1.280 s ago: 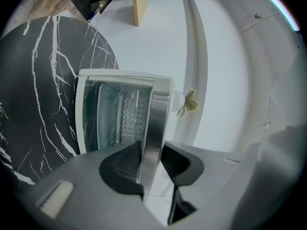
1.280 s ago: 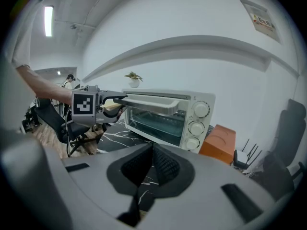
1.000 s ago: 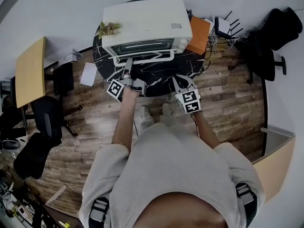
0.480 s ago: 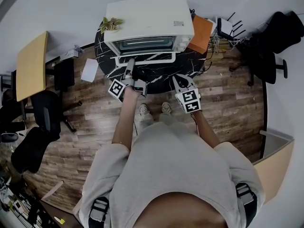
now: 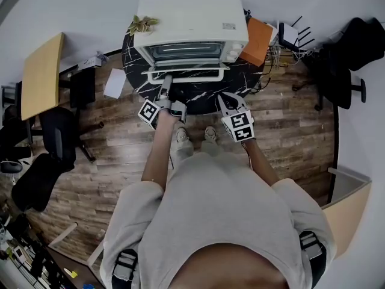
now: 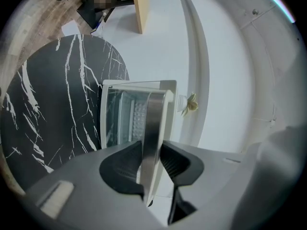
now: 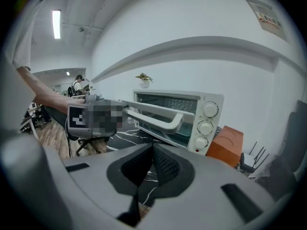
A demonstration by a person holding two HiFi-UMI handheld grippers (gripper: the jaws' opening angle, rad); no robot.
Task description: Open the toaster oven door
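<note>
A white toaster oven (image 5: pixel 189 26) stands on a round black marble table (image 5: pixel 204 92). Its glass door (image 5: pixel 183 52) hangs partly open, tilted out from the top. My left gripper (image 5: pixel 167 80) is shut on the left part of the door's handle bar (image 5: pixel 191 71). In the left gripper view the metal handle (image 6: pixel 152 123) runs between the two pads of my left gripper (image 6: pixel 150 150), with the glass door (image 6: pixel 117 121) behind it. My right gripper (image 5: pixel 227 99) hovers at the table's near edge, shut and holding nothing. In the right gripper view my right gripper (image 7: pixel 152 153) faces the oven (image 7: pixel 199 114) and its handle (image 7: pixel 156 115).
An orange box (image 5: pixel 254 41) sits to the right of the oven, a small plant (image 5: pixel 141 24) at its left rear corner. A router (image 5: pixel 289 35) and black chairs (image 5: pixel 340 65) are at the right. At the left stand a wooden desk (image 5: pixel 41 77) and more chairs.
The oven door has swung further out and down. My left gripper has come a little toward the person with the handle. The right gripper has stayed put.
</note>
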